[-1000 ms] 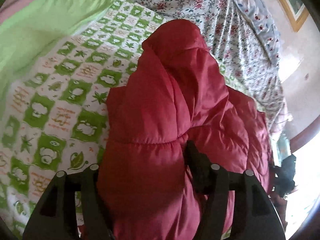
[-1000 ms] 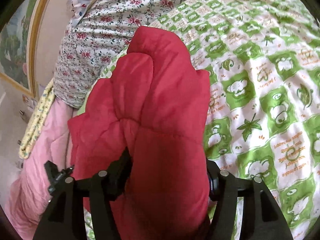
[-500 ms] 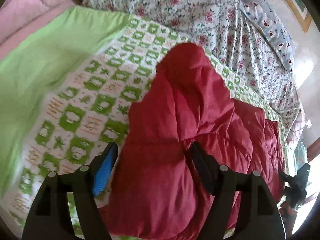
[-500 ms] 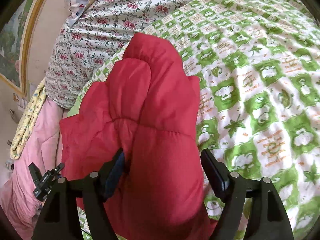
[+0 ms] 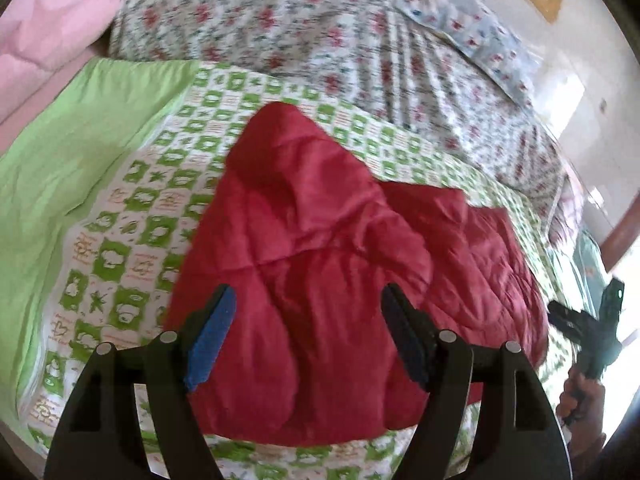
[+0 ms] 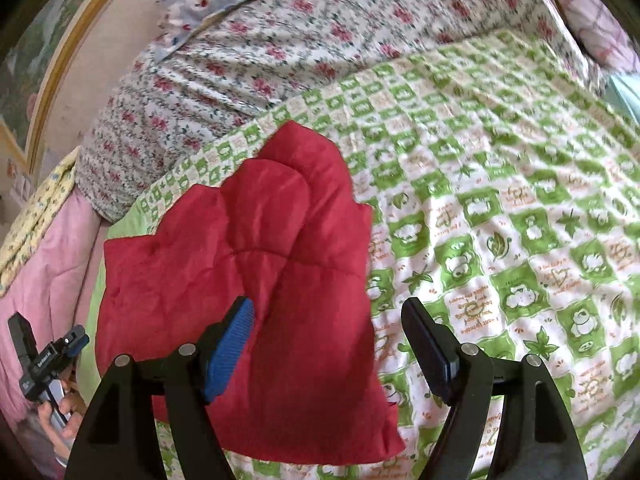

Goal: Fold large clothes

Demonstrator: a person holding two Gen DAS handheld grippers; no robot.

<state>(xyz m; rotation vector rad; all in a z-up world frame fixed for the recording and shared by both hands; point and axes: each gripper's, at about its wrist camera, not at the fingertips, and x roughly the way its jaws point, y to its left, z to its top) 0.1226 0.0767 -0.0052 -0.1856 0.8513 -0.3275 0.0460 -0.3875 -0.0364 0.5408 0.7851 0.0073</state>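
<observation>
Item: red jacket (image 5: 320,248), padded, lying bunched in a thick bundle on the bed (image 6: 500,208), on the green-checked cover near its floral-quilt (image 5: 320,32) end.

My left hand-held gripper (image 5: 308,340): released, jaws spread wide over the jacket, nothing between them.

My right hand-held gripper (image 6: 328,356): released, jaws apart above the jacket's near corner.

Reason, as I judge it: bundle set down so the fold can settle; both sides freed.

Containers: none visible.
</observation>
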